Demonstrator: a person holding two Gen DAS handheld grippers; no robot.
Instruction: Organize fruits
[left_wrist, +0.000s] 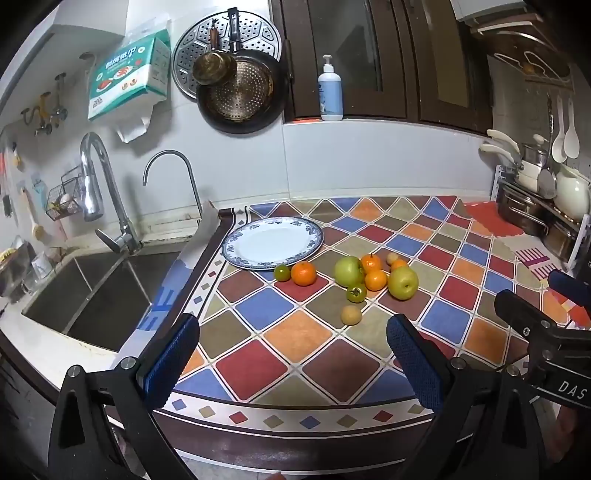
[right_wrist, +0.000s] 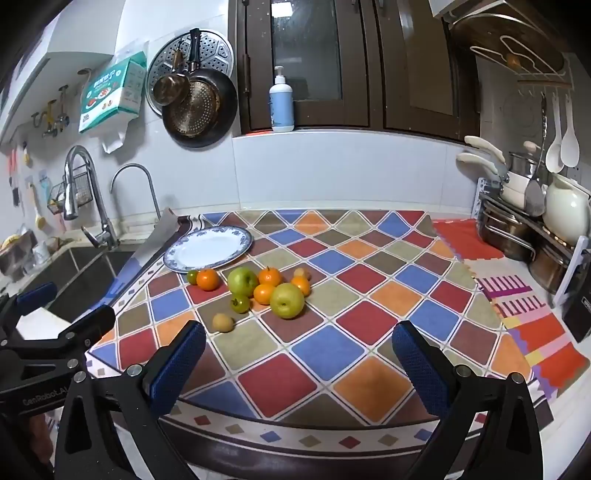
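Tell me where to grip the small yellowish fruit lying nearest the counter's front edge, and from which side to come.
Grip the small yellowish fruit across its middle, coming from the front with the open right gripper. It lies apart from the cluster, with bare cloth on both flanks, so both fingers likely fit. The green tomato behind it is the closest neighbour; stop short of it.

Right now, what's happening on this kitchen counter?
Nothing is being handled yet. The left gripper and the right gripper both hang open above the near edge of the checkered mat, holding nothing. A loose cluster of fruit lies on the mat: two green apples, several oranges, two small green tomato-like fruits and a small yellowish fruit. The blue-rimmed plate beside them is bare, so sorting has not begun.
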